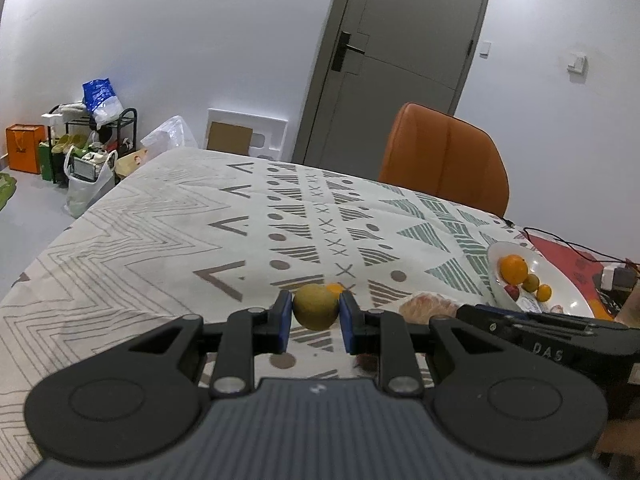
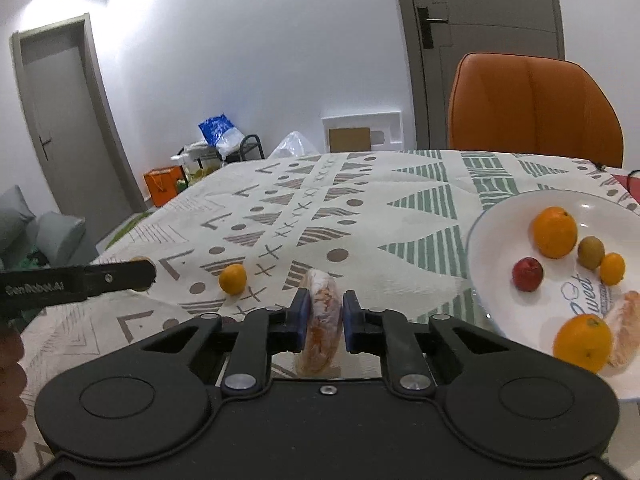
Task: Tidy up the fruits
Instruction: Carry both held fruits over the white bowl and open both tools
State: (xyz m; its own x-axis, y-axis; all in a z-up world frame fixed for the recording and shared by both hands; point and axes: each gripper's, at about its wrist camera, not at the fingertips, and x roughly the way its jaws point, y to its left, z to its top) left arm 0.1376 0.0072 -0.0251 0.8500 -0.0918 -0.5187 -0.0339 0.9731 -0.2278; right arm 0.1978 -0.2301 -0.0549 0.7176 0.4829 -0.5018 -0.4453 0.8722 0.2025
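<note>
White plate holds oranges, red apple, kiwi.

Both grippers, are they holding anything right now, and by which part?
Left gripper clamps a yellow-green fruit across its middle. Right gripper pinches a peeled citrus segment by its flat sides.

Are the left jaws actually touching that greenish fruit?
Touching. In the left wrist view, both blue pads press against the greenish fruit, no gap either side.
</note>
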